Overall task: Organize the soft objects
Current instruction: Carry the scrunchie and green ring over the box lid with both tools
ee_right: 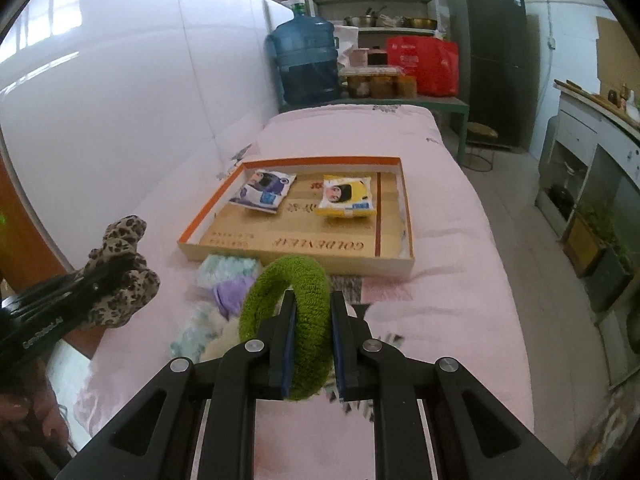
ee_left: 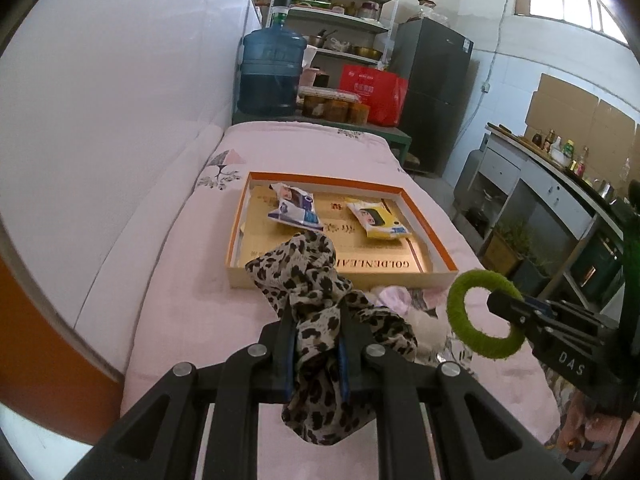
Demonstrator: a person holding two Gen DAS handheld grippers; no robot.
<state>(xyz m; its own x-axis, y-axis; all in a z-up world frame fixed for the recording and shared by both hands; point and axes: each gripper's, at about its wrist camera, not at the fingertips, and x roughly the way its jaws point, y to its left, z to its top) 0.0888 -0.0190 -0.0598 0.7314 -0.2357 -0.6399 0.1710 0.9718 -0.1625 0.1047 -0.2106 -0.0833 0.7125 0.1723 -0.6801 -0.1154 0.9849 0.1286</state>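
My left gripper (ee_left: 314,312) is shut on a leopard-print scrunchie (ee_left: 308,280) and holds it above the pink bed, just short of the orange-rimmed shallow box (ee_left: 436,240). My right gripper (ee_right: 313,300) is shut on a fuzzy green scrunchie (ee_right: 280,284), also held above the bed near the box (ee_right: 406,200). Each gripper shows in the other's view: the green scrunchie (ee_left: 460,300) at right, the leopard scrunchie (ee_right: 120,248) at left. The box holds a blue-white packet (ee_left: 294,206) and a yellow packet (ee_left: 378,220). Several pastel soft items (ee_right: 228,280) lie on the bed before the box.
The bed (ee_right: 440,280) runs along a white wall on the left. Behind it stand a blue water jug (ee_left: 272,72), jars, a red bag (ee_left: 374,94), shelves and a dark fridge (ee_left: 432,92). A kitchen counter (ee_left: 560,184) lines the right side across a floor aisle.
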